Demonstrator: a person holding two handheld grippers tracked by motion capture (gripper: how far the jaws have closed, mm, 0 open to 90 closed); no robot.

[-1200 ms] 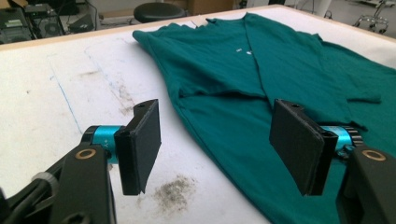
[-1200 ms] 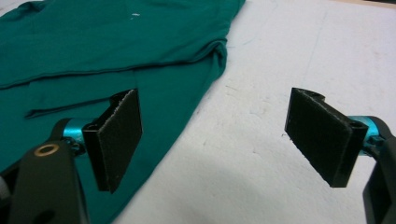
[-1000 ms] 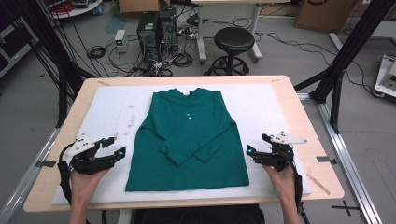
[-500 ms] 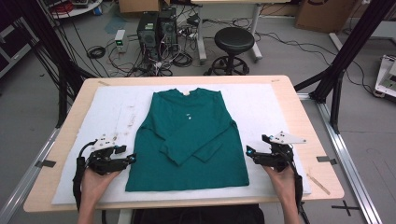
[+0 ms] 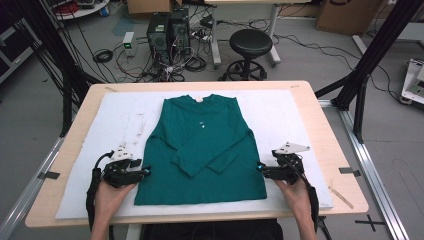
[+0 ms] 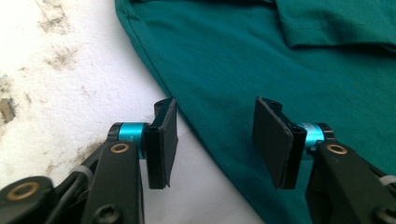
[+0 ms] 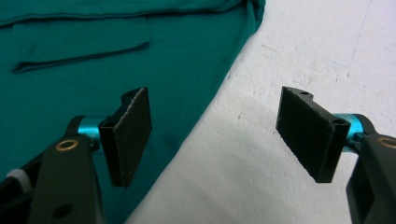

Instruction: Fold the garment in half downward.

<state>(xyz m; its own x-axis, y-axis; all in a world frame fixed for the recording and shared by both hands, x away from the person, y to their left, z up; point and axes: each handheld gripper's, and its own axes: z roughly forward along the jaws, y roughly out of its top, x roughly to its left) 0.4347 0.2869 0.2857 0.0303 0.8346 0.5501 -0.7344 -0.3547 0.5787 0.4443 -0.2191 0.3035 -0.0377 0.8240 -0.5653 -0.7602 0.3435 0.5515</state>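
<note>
We see a green shirt [image 5: 202, 145] of matt, finely knitted cloth on a rough white foam-like mat [image 5: 295, 120], scuffed near its left edge, over a smooth pale wooden table [image 5: 330, 150]. Our grippers' pads [image 6: 164, 135] look matt black, grainy.

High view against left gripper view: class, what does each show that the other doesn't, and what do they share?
High view alone: the whole green shirt with sleeves folded across it, the right gripper, a black stool. Left gripper view alone: the black pads on the fingers up close, open astride the shirt's side edge, and grey smudges on the white mat. Both: shirt, mat, left gripper.
</note>
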